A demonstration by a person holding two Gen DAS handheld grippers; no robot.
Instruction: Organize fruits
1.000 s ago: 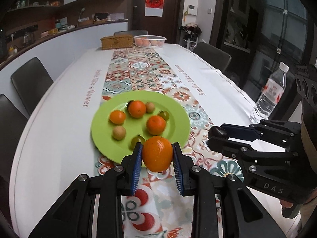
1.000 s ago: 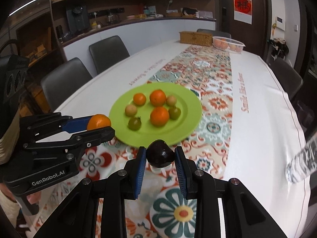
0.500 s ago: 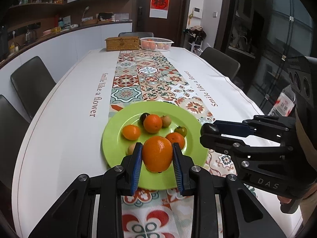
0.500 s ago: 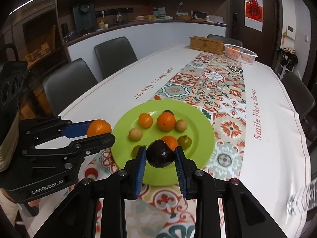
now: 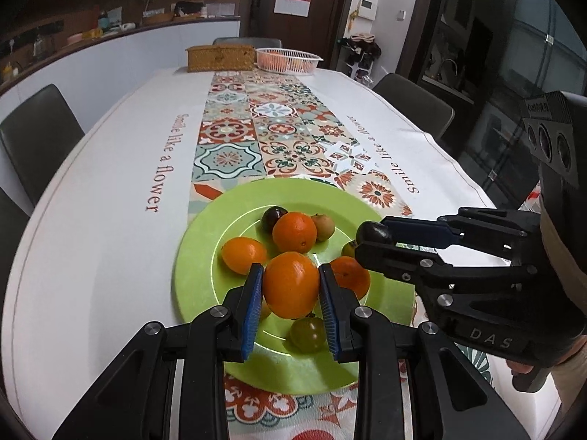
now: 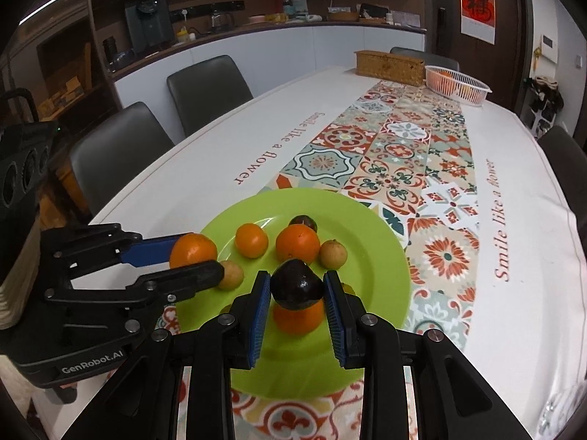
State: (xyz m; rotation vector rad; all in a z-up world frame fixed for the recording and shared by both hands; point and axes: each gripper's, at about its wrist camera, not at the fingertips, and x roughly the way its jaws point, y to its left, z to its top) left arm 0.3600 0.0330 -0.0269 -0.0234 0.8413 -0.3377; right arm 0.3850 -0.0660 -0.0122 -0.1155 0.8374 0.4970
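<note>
In the left wrist view the left tool is clamped on an orange and holds it above the near half of the green plate, which sits on the patterned runner of the bench. Under and around it lie other oranges, a greenish tomato just near of the held fruit, a dark plum at the far side and a small tan fruit. The right tool comes in from the right, gripping a dark fruit over the plate's right rim. My worry: the plate is crowded, so an orange let go from here could land on the tomato or a neighbour and roll off toward the near edge. The tool fingers hide the plate directly below. In the right wrist view the right tool is closed on the dark fruit, hanging right over an orange that lies on the plate; dropped there, it would likely slide off it and knock others. The left tool with its orange stands at the plate's left rim, close by, so the two tools could bump. At the far end a white basket holds orange fruit, too small to tell apart.
</note>
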